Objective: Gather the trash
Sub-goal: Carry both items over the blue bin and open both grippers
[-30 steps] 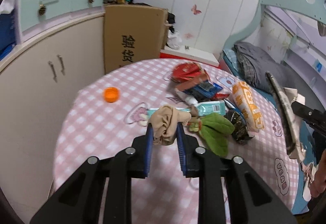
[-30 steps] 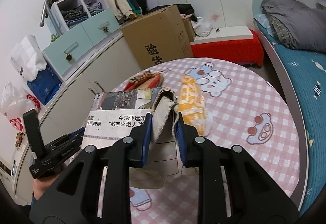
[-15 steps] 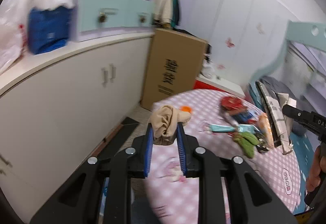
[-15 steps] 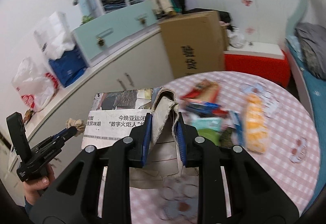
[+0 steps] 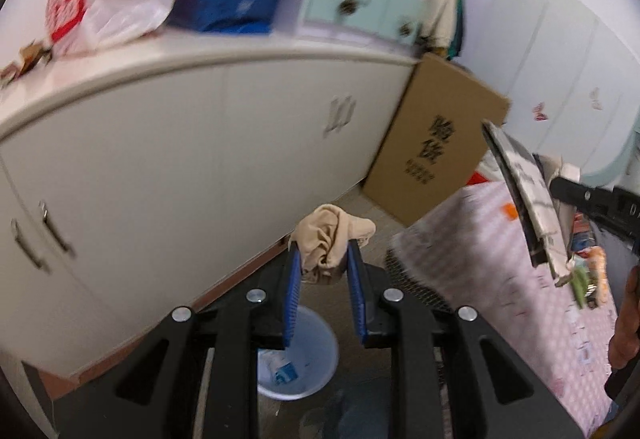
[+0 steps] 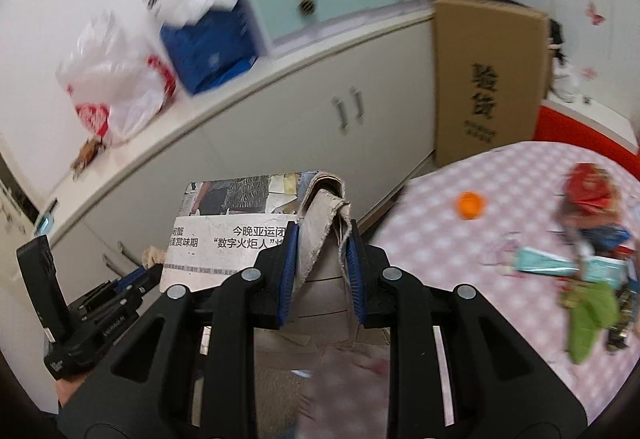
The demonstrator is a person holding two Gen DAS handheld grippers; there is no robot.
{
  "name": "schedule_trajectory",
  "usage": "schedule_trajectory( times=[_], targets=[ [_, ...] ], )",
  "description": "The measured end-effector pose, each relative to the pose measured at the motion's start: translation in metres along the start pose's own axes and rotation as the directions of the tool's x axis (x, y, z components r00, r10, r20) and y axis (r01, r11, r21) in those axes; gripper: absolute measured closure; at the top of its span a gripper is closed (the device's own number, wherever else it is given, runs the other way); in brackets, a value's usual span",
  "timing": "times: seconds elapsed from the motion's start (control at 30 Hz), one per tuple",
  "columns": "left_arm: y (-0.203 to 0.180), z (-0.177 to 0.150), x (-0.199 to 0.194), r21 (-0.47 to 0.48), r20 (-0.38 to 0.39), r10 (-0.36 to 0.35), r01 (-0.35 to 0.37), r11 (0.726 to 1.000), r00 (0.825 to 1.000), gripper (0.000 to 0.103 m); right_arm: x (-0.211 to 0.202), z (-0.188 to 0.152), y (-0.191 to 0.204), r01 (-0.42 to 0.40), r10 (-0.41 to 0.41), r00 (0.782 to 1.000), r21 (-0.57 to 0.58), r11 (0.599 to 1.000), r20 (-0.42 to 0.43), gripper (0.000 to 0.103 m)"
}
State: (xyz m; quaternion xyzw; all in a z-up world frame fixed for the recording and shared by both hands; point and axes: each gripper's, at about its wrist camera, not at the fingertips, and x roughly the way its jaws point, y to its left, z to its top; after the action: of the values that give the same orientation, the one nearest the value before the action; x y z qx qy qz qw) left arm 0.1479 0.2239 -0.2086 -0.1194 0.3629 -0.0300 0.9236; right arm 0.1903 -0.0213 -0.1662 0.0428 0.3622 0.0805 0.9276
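Observation:
My left gripper (image 5: 323,263) is shut on a crumpled beige rag (image 5: 330,239), held in the air over the floor. Straight below it stands a pale blue waste bin (image 5: 316,371) with white and blue scraps inside. My right gripper (image 6: 320,239) is shut on a folded newspaper (image 6: 228,227) with a worn grey edge; in the left wrist view the newspaper (image 5: 528,195) shows edge-on at the right. The left gripper's body (image 6: 92,315) lies low at the left of the right wrist view, with a bit of beige rag (image 6: 154,257) at its tip.
A pink checked round table (image 6: 500,195) carries an orange cap (image 6: 471,204), a red wrapper (image 6: 588,183), a teal tube (image 6: 548,263) and a green rag (image 6: 592,315). White cabinets (image 5: 180,167) run along the left. A cardboard box (image 5: 436,151) stands by them.
Both grippers have swung left off the table toward the cabinets, each keeping its load. The bin on the floor has come into the left wrist view below the rag.

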Motion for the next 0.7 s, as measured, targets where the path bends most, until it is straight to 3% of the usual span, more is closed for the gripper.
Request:
schedule_trajectory(
  times=[0.13,0.23,0.37,0.5,0.63,0.7],
  targets=[
    [0.034,-0.014,0.029,-0.034,-0.071,0.041,-0.044,0.998,0.997,0.081,0.056,-0.010,0.036,0.045,-0.052,0.993,-0.066,0.997,-0.107,0.079],
    [0.057,-0.025,0.052,-0.057,-0.123,0.059,-0.066,0.996,0.991,0.081,0.102,-0.024,0.060,0.099,-0.122,0.975,-0.131,0.986,-0.187,0.079],
    [0.081,-0.044,0.085,-0.079,-0.202,0.073,-0.090,0.993,0.977,0.081,0.163,-0.055,0.085,0.171,-0.236,0.928,-0.232,0.957,-0.288,0.079],
    [0.099,-0.066,0.119,-0.104,-0.283,0.057,-0.090,0.990,0.957,0.081,0.222,-0.095,0.093,0.229,-0.345,0.855,-0.316,0.921,-0.387,0.078],
    [0.100,-0.084,0.146,-0.113,-0.340,0.025,-0.067,0.991,0.940,0.081,0.259,-0.119,0.076,0.259,-0.377,0.798,-0.297,0.919,-0.470,0.077],
    [0.096,-0.093,0.159,-0.114,-0.366,0.007,-0.053,0.992,0.931,0.081,0.274,-0.127,0.065,0.266,-0.371,0.778,-0.270,0.925,-0.507,0.070]
  ],
)
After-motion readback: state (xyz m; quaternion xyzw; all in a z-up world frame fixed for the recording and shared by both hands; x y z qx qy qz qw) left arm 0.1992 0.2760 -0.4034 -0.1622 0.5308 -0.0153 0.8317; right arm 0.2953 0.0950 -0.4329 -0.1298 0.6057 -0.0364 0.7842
